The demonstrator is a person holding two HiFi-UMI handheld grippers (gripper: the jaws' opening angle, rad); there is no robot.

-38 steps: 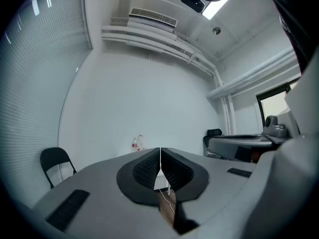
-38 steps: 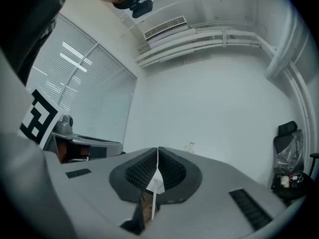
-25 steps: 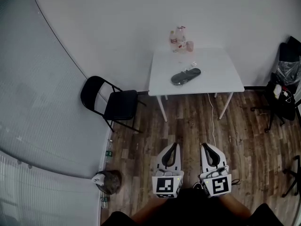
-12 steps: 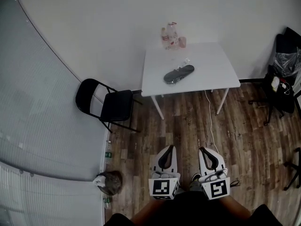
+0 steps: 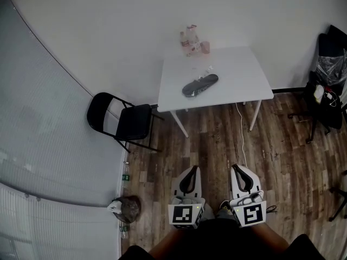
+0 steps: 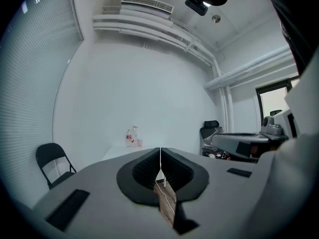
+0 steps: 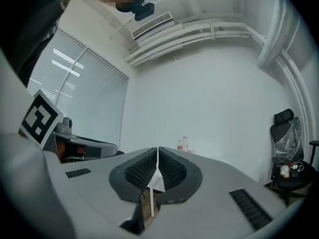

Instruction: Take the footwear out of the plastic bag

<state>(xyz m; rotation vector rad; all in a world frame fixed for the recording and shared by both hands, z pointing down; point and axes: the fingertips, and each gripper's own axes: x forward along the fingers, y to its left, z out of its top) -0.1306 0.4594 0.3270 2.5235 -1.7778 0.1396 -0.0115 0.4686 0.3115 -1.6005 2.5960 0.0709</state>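
Observation:
A dark piece of footwear in a clear plastic bag (image 5: pixel 199 85) lies on the white table (image 5: pixel 238 85) across the room. My left gripper (image 5: pixel 191 170) and right gripper (image 5: pixel 235 169) are held side by side low in the head view, well short of the table, over the wooden floor. Both point towards the table with jaws shut and nothing between them. From the left gripper view the shut jaws fill the foreground and the table edge (image 6: pixel 115 151) shows far off. The right gripper view sees bottles (image 7: pixel 183 145) beyond its shut jaws.
Bottles and a pink cup (image 5: pixel 191 40) stand at the table's back edge. A black folding chair (image 5: pixel 122 122) stands left of the table. A white cable (image 5: pixel 241 131) hangs from the table to the floor. An office chair with bags (image 5: pixel 328 91) is at the right wall; a small bin (image 5: pixel 124 208) lower left.
The table and chair have shifted left and slightly up in the head view. Both grippers stay shut and side by side.

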